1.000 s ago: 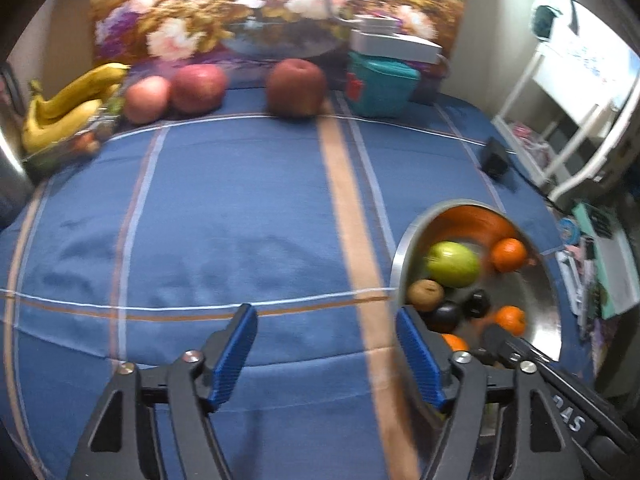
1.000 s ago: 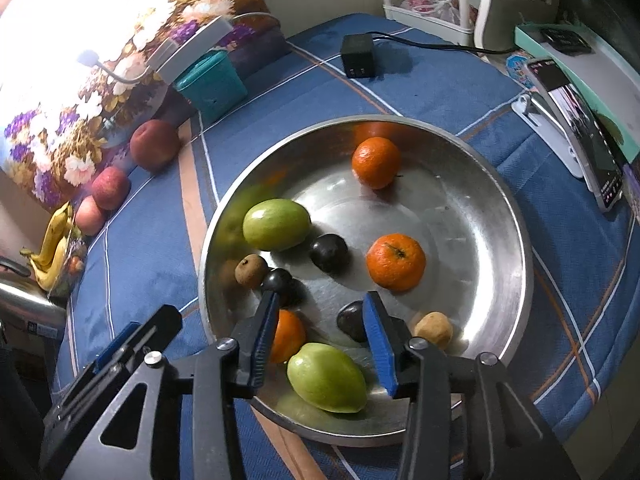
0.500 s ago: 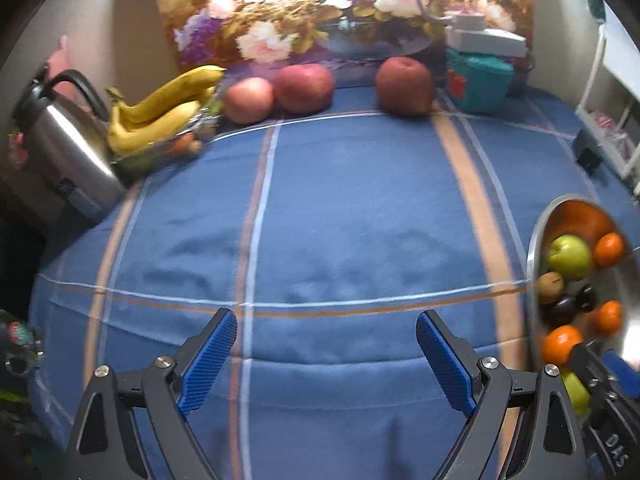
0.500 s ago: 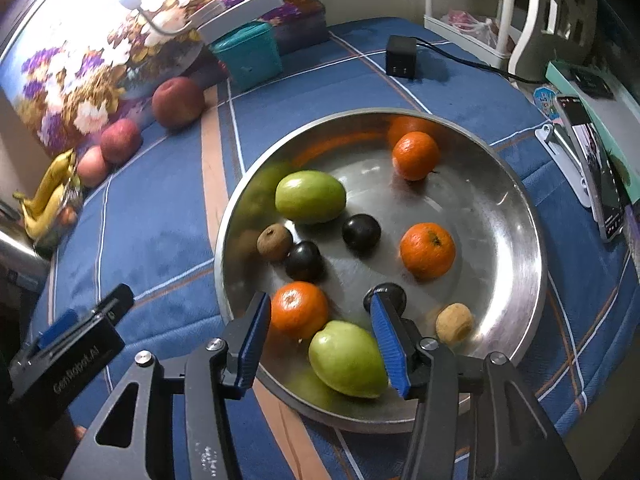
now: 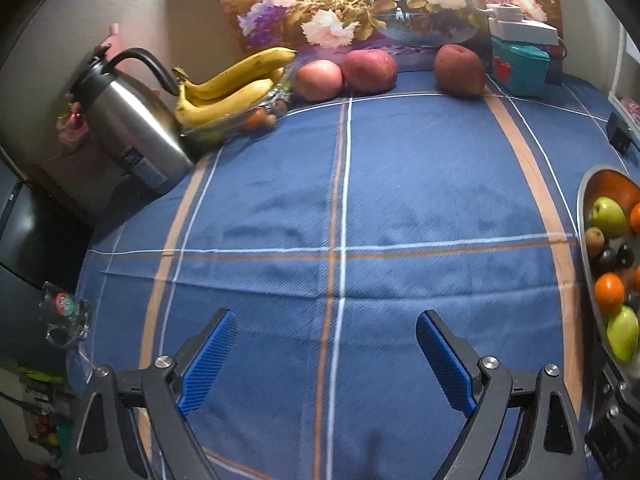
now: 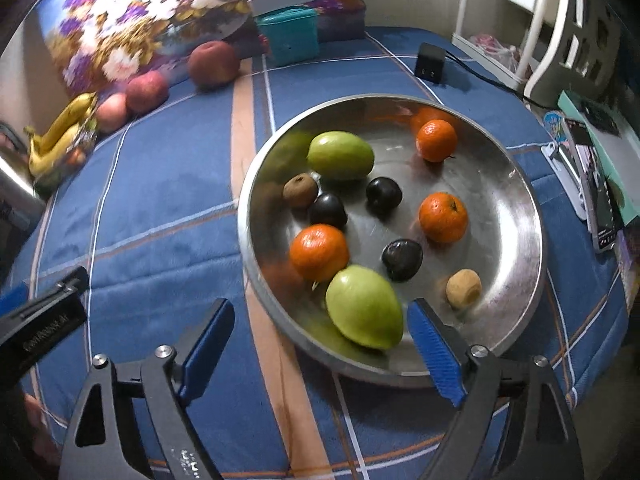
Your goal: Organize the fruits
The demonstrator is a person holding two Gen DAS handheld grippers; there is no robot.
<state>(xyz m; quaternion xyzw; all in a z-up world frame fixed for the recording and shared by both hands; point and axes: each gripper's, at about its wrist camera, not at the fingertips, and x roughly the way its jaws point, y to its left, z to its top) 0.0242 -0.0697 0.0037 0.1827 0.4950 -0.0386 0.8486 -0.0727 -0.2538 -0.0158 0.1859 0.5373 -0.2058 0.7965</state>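
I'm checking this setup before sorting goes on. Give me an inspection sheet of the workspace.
Surface: blue striped cloth covers the table.
Job's things: metal bowl holds three oranges, two green fruits, three dark plums, two kiwis; three apples and bananas at the back.
Clutter: kettle, teal box, phone.
Grippers: left gripper open, empty; right gripper just opened, empty.
Cables: black adapter with its cord.
Surroundings: flower painting, white shelf.
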